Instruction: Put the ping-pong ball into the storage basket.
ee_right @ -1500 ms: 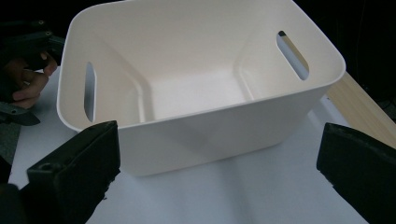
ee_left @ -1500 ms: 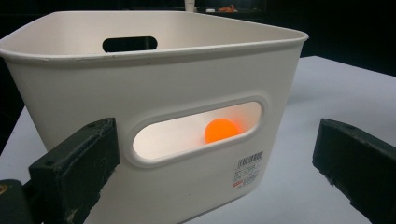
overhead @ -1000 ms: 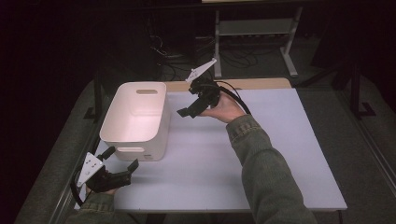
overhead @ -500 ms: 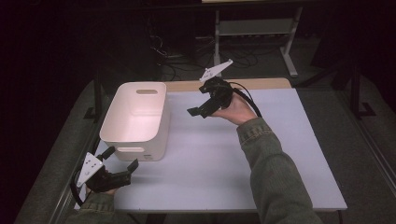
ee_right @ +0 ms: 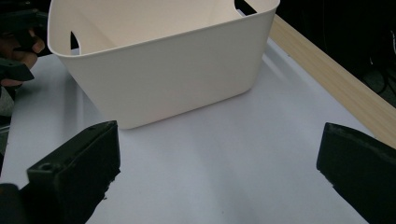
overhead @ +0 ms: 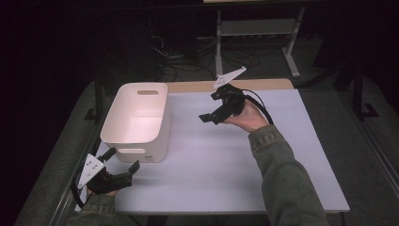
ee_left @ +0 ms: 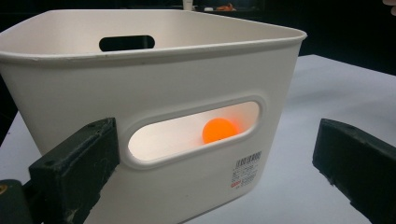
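A white plastic bin (overhead: 141, 117) stands on the left half of the white table (overhead: 221, 160). Through its handle slot in the left gripper view I see an orange ball (ee_left: 218, 130) lying inside the bin (ee_left: 154, 93). My left gripper (overhead: 123, 163) sits near the table's front left corner, just before the bin, open with nothing between its jaws. My right gripper (overhead: 212, 107) hovers above the table to the right of the bin, open and empty, facing the bin's side wall (ee_right: 163, 60).
A wooden strip (overhead: 221, 85) runs along the table's far edge. Behind it stand a metal shelf frame (overhead: 256, 33) and cables on the dark floor. A railing (overhead: 66, 188) runs along the table's left side.
My right gripper has drawn back from over the bin to the right, above the open table. The left gripper has stayed put.
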`<state>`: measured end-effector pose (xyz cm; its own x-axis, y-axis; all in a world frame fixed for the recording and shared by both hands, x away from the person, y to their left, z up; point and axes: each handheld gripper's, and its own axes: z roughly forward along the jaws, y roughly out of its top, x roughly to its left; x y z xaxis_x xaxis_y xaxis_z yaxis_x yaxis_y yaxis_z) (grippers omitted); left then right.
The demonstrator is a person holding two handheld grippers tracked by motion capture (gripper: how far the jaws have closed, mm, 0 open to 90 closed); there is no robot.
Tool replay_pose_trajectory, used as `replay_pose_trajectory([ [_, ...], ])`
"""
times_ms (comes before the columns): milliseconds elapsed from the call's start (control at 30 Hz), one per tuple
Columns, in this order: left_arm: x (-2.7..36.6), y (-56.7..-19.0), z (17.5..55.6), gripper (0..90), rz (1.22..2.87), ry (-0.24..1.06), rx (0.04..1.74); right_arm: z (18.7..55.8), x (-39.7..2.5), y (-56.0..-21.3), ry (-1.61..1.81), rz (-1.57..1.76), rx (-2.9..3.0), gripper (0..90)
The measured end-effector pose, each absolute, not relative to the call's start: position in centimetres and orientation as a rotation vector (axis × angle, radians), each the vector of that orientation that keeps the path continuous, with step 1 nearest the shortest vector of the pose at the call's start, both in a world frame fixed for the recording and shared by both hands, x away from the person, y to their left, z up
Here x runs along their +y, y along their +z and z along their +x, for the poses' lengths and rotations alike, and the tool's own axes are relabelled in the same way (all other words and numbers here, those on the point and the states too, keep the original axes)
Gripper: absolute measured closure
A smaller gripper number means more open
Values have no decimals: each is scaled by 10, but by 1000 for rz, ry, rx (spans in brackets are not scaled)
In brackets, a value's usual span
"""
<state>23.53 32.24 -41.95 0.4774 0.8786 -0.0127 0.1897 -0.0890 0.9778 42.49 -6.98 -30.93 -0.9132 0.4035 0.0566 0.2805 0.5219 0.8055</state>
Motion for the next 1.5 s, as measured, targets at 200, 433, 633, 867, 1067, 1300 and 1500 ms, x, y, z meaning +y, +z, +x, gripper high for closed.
replay_pose_trajectory([
  [200, 322, -419, 235, 0, 1579, 755, 952, 422, -83, -309, 1359, 620, 2614, 0],
  [433, 322, -419, 235, 0, 1582, 755, 951, 420, -97, -313, 1354, 651, 2602, 0],
  [633, 322, -419, 235, 0, 1584, 756, 951, 415, -109, -321, 1368, 682, 2585, 0],
  [867, 322, -420, 235, 0, 1587, 756, 952, 411, -120, -324, 1376, 707, 2571, 0],
  [1067, 322, -420, 235, 0, 1586, 757, 952, 404, -131, -323, 1390, 717, 2544, 0],
  [1300, 322, -420, 235, 0, 1587, 756, 954, 398, -144, -325, 1417, 741, 2511, 0],
  [1500, 322, -420, 235, 0, 1586, 756, 954, 391, -155, -329, 1436, 764, 2477, 0],
])
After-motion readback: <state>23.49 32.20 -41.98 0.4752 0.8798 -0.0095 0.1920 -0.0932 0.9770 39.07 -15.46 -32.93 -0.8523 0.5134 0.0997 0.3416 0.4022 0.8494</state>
